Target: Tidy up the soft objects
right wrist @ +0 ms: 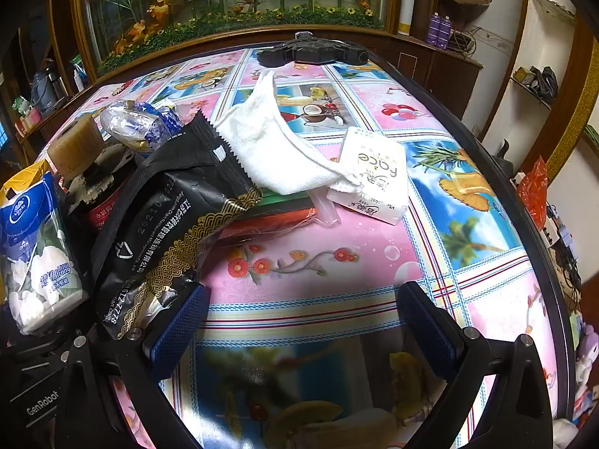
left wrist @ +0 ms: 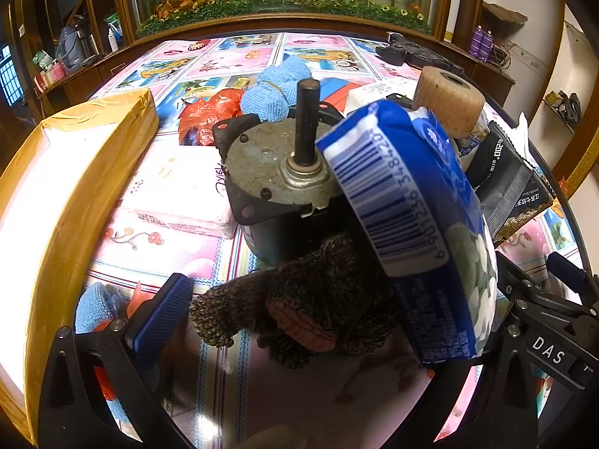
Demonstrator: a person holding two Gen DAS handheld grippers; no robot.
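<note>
Both your grippers hover over the cluttered table, neither pinching anything.

Left gripper (left wrist: pixel 299 318): fingers spread, with the brown knit glove (left wrist: pixel 299 310) between them, touching the motor (left wrist: pixel 277 183); blue tissue pack (left wrist: pixel 411 232) leans on the motor's right. Right gripper (right wrist: pixel 303 321): fingers spread over bare tablecloth (right wrist: pixel 318 258), right of the motor.

Towel (right wrist: pixel 277 149) partly atop tissue pack (right wrist: pixel 370 176)

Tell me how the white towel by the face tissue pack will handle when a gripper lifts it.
The white towel lies crumpled and draped, so it will likely sag limply. Its corner overlaps the tissue pack, which may shift. It looks light.
</note>
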